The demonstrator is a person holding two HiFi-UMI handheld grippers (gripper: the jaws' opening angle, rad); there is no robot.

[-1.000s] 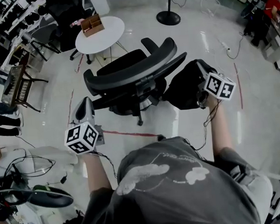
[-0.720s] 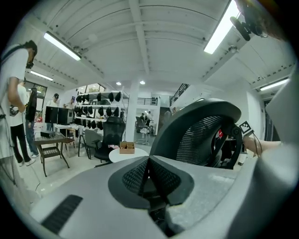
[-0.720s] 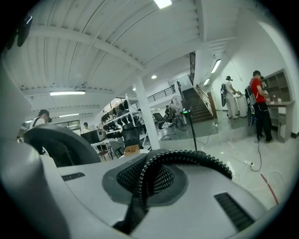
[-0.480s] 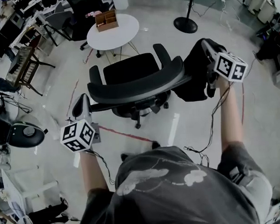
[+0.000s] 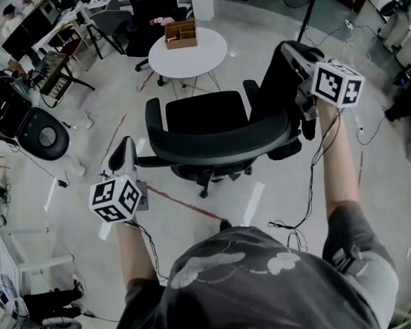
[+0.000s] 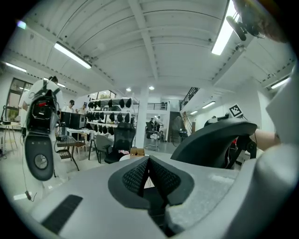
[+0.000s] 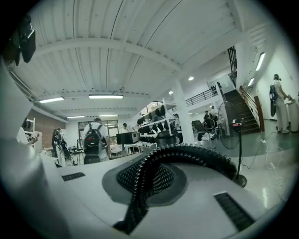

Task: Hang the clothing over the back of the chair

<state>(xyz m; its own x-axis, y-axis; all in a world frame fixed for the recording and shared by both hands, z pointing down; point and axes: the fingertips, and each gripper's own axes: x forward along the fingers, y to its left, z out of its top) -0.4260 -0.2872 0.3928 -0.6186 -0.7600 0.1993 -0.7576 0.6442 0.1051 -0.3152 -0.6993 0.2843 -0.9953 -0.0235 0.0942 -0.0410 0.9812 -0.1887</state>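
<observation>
Right hand-held gripper [image 7: 150, 179] clenched on black zip-edged garment [image 5: 274, 84]; black office chair backrest [image 5: 218, 140] just left of it. Left hand-held gripper [image 6: 148, 173] jaws pressed together, empty.

Blk chair [image 5: 218, 140], blk clothing [image 5: 277, 81], wht table [image 5: 203, 57], grey floor [image 5: 378, 179].

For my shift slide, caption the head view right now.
Right gripper holds a dark garment beside the office chair; left gripper, shut and empty, hovers on its other side.
</observation>
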